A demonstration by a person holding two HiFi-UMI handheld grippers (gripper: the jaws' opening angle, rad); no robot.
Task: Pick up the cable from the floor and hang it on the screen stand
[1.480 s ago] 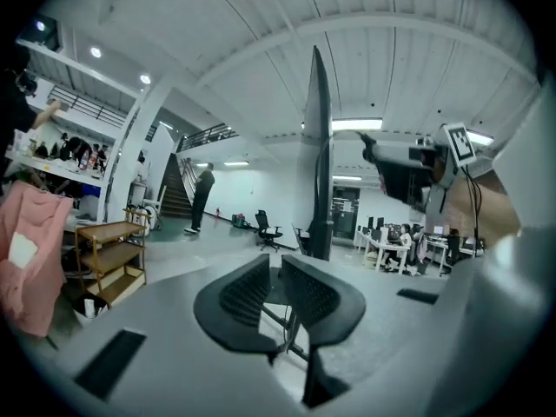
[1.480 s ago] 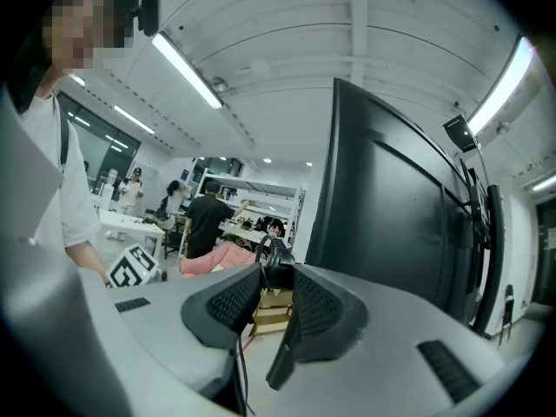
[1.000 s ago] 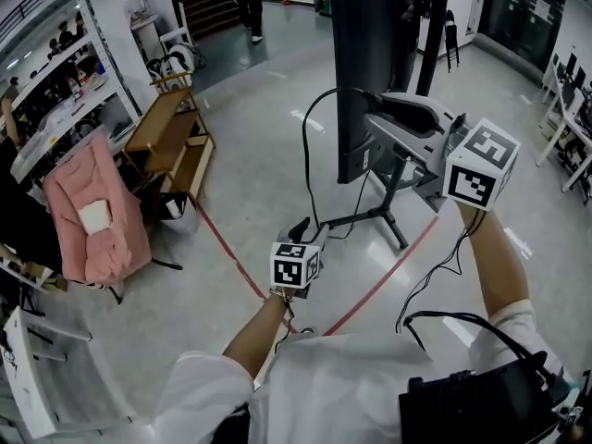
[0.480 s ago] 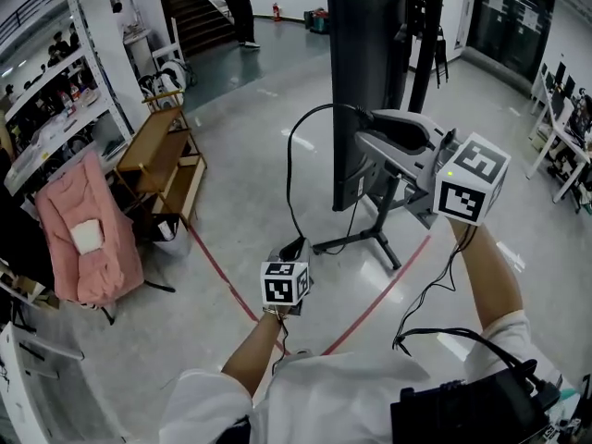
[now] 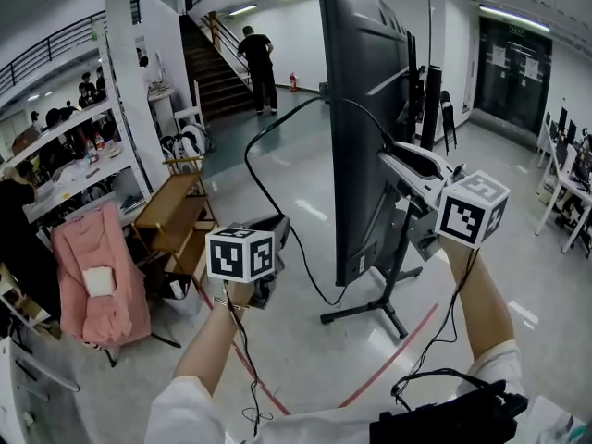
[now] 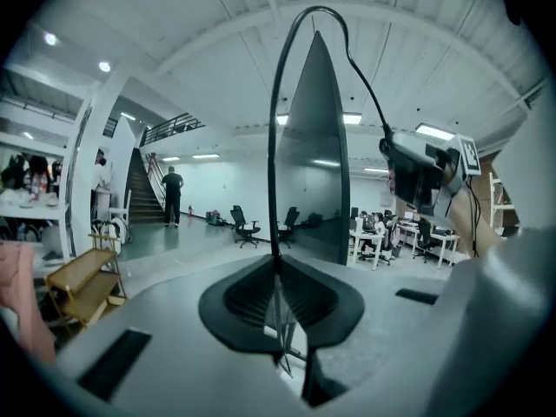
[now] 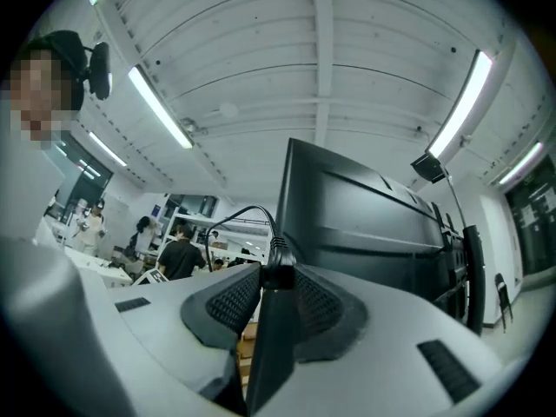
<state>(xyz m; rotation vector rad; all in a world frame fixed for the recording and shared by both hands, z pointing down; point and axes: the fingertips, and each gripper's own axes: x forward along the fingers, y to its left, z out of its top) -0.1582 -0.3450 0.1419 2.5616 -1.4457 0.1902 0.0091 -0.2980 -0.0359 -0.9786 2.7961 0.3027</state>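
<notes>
In a white hall, left tool (image 6: 275,264) and right tool (image 7: 278,272) each pinch the cable (image 6: 272,146).

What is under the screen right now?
The stand's base, a red tape line, and the cable's slack dipping just below the screen's lower corner. Where that slack runs on is covered by the screen.

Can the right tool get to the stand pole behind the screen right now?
Probably yes: the right tool is on the screen's pole side, with only open air to the stand pole. It is shut on the cable plug, which would come along.
</notes>
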